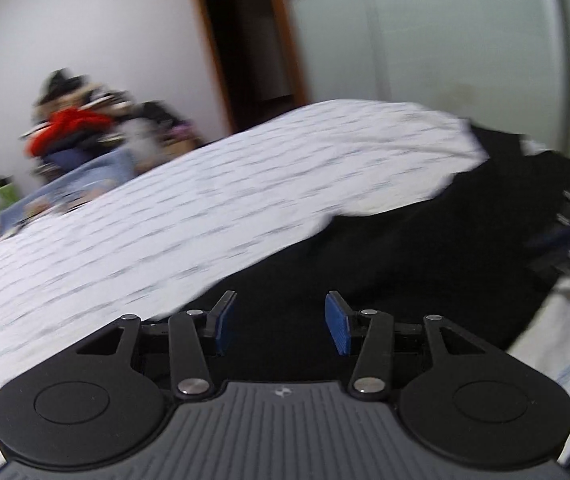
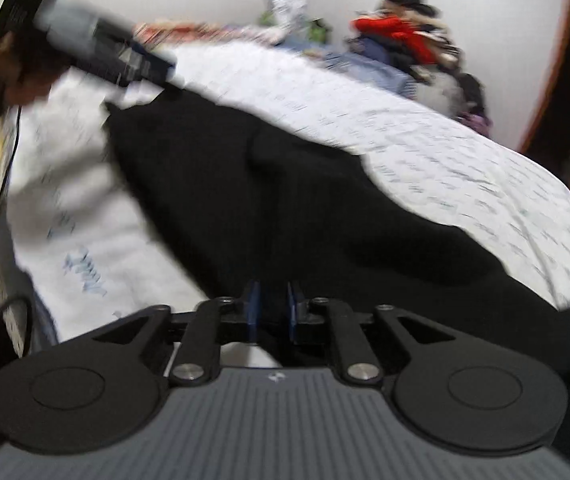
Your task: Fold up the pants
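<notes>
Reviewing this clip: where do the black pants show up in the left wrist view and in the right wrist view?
Left wrist view: the black pants fill the lower right, running from the fingers toward the right edge over the white patterned sheet.
Right wrist view: the black pants run diagonally from upper left to lower right, across the middle.
Shared landmark: the red garment on the clothes pile by the far wall.

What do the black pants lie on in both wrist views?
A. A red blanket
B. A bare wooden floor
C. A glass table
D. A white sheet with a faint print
D: the black pants lie spread on the white printed sheet, which shows around them in both views.
</notes>
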`<state>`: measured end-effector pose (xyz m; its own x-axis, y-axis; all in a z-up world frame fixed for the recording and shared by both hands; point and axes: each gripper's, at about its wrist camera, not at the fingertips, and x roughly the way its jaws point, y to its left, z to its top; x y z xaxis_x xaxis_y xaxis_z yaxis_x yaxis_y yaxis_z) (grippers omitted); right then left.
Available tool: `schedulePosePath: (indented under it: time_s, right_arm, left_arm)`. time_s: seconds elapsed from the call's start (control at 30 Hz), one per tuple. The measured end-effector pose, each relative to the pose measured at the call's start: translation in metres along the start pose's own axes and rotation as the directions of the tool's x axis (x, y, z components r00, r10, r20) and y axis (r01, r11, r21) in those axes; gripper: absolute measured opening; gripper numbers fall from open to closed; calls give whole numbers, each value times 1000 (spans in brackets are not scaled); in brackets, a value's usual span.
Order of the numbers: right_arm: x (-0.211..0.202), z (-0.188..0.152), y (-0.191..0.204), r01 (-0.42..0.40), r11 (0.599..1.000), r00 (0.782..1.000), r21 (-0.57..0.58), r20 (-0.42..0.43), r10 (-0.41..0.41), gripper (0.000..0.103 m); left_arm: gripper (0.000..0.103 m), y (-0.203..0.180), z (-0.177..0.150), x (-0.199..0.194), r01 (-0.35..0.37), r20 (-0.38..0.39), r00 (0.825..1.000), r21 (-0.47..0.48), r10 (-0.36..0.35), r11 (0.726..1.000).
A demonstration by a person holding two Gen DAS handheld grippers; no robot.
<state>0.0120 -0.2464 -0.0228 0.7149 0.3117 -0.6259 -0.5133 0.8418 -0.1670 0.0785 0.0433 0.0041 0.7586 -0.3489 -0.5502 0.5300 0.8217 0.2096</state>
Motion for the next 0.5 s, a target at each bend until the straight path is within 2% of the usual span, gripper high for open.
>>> schedulePosePath:
  time_s: [0.07,0.1,0.2,0.3,0.33,0.4,0.47,0.5]
  right_arm:
    - [-13,-5,-19,78,995,997,63,23,-80,14]
    - [-18,-9,-28,117,988,992,98,24,-120,17]
    - [-28,-22,-47,205,957,977,206,8,-211,23]
    - [-31,-37,-62,263,925,964,275,-29,-265,27]
    - [-29,-41,-63,278,917,960,287,-42,-278,34]
    - [-29,-50,-68,309,905,950,292,-60,-306,40]
    - [-25,-55,-69,333,895,942,297,-71,-327,40]
    - [-27,-56,-71,337,890,940,308,-68,-333,44]
  left_arm:
    - [47,-28,10,9,78,19,997,32,-79,996]
    - [48,-42,15,14,126,28,991,41,-128,991]
    - [59,-77,25,28,248,30,968,51,-250,967]
    - [59,-109,29,43,317,2,948,50,-318,947]
    - [59,-117,29,47,339,-5,941,39,-339,940]
    - [59,-129,30,54,377,-23,926,3,-377,926]
    - [59,-134,30,59,410,-42,911,-27,-411,912]
    - [59,-138,30,61,421,-47,905,-36,-423,906]
